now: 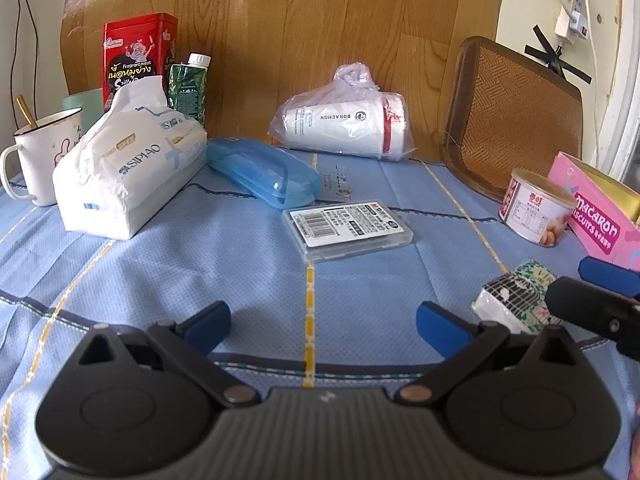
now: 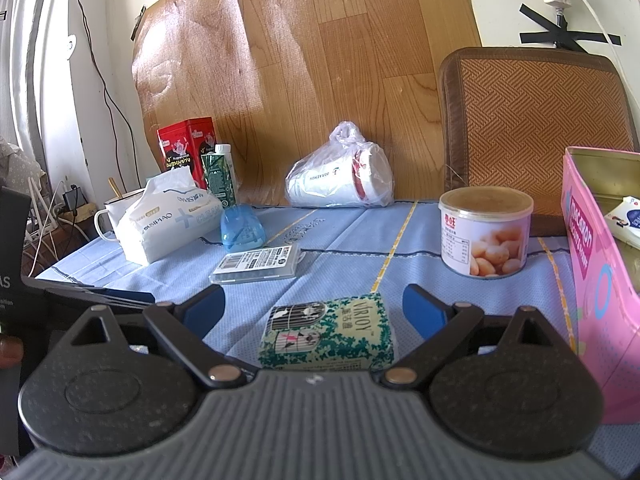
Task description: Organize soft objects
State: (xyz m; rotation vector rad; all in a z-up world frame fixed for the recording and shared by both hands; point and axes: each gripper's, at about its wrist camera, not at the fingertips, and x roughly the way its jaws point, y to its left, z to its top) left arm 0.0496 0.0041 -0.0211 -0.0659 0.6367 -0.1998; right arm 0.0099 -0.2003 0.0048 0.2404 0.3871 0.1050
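bright daylight, washed at far-right wall | soft shadows on tablecloth | sharp focus | strong fisheye bending at edges

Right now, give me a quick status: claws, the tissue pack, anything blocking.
Left claw open, empty, over bare cloth. Right claw open, straddling small green tissue pack, not closed on it. Pink macaron box close on right; nothing between fingers and pack.

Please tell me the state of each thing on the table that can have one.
Pink macaron biscuit tin: open, lid off.
Blue translucent plastic case: closed.
White Doraemon cup in clear bag: lying on its side.
Green-patterned pocket tissue pack: lying flat between open right jaws.
Left gripper: open, holding nothing.
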